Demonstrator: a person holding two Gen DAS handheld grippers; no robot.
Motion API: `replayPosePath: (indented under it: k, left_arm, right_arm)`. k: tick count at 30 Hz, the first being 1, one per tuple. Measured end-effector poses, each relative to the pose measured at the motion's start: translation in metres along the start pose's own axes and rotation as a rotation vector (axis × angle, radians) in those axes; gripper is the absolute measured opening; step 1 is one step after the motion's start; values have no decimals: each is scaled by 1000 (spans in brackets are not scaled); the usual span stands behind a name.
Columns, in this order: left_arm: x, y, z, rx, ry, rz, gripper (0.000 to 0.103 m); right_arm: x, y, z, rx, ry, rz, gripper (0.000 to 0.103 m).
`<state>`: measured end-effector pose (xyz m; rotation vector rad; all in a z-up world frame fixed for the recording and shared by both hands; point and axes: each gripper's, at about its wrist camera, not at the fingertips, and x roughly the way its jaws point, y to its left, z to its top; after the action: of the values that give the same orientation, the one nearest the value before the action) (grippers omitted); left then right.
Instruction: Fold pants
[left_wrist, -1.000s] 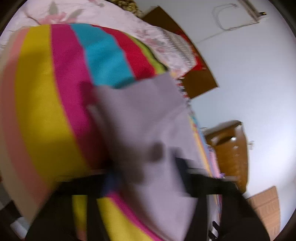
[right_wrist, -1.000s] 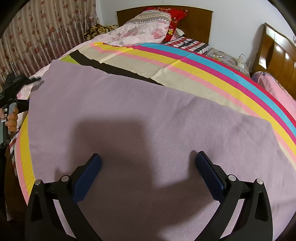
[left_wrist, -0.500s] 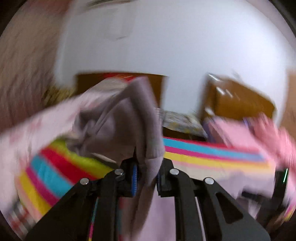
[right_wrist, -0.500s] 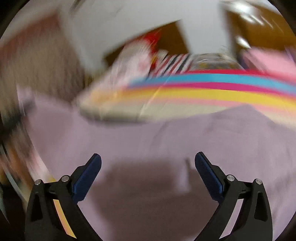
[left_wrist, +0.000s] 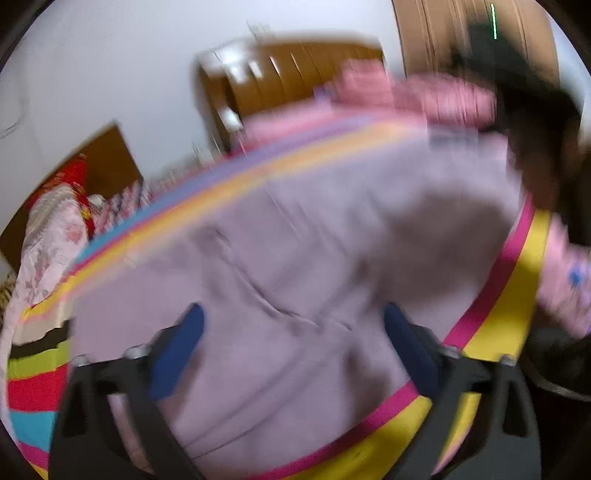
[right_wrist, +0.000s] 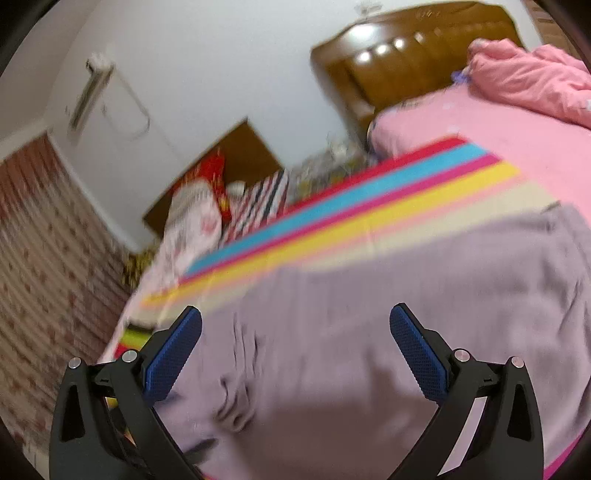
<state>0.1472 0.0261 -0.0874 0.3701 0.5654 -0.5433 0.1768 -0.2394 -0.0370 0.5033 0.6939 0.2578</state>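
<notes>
At the left edge of both wrist views, a floral pillow (right_wrist: 192, 218) and a red cushion (right_wrist: 214, 173) lean against a dark wooden headboard (right_wrist: 236, 155), with a patterned curtain (right_wrist: 48, 236) beyond. Moving right, the rainbow-striped bedspread (right_wrist: 354, 206) runs in bands of red, blue, pink and yellow across the bed, and on it lie the pale lilac knit pants (right_wrist: 369, 332), spread loosely with a ridge of wrinkles near the left side. The left gripper (left_wrist: 291, 332) hangs over the cloth with its blue-padded fingers (left_wrist: 177, 354) spread wide and holding nothing; the view is blurred, so whether they touch the fabric cannot be told. The right gripper (right_wrist: 295, 339) likewise stands with fingers (right_wrist: 173, 354) apart and empty above the pants. Farther right sit a second wooden headboard (right_wrist: 399, 62) and a crumpled pink quilt (right_wrist: 532, 77) on a neighbouring pink bed (right_wrist: 480, 147). The pants look soft, light and limp, likely to sag and bunch rather than hold any shape, and not fragile. A sound hold would probably be a pinch on an outer edge or corner, through all layers, one gripper at each end, so the cloth can be lifted and laid over flat.
</notes>
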Motion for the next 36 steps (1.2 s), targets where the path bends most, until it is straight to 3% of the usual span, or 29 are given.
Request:
replayPosePath:
  k: [2, 4, 6, 8, 11, 13, 16, 19, 25, 30, 33, 34, 35, 36]
  left_arm:
    - [-25, 28, -6, -108, -76, 14, 101]
    - [-35, 50, -15, -213, -83, 83, 101]
    - [-35, 78, -31, -298, -50, 162, 101]
    - [-28, 101, -49, -379, 25, 243, 101]
    - [-20, 118, -62, -411, 73, 294, 101]
    - [-13, 115, -66, -378, 102, 316, 101]
    - [-13, 115, -67, -349, 113, 322, 101]
    - [-18, 119, -78, -391, 124, 291, 101]
    - [-26, 132, -93, -526, 122, 206, 102]
    - [-42, 129, -89, -508, 90, 214, 101]
    - [-60, 122, -87, -462, 48, 202, 101]
    - [-63, 121, -88, -458, 49, 192, 101]
    - [-63, 120, -91, -454, 54, 184, 101]
    - [-63, 120, -93, -451, 63, 184, 101]
  right_arm:
    - [10, 10, -17, -28, 70, 26, 98]
    - [26, 25, -33, -55, 145, 69, 98]
    - [34, 43, -43, -103, 152, 92, 95]
    - [36, 58, -49, -182, 139, 72, 77]
    - [57, 87, -56, -297, 195, -11, 70]
    - [65, 91, -59, -260, 242, 12, 69]
    - [69, 86, -66, -204, 291, 6, 69]
    - [74, 73, -72, -134, 339, 13, 69]
    - [78, 81, -72, -96, 357, 78, 69]
    - [84, 79, -67, -26, 363, 108, 68]
    - [82, 66, -64, 31, 368, 114, 48]
    - [81, 65, -64, 16, 362, 91, 23]
    - [80, 66, -63, 2, 352, 84, 16]
    - [77, 66, -62, 6, 337, 99, 15]
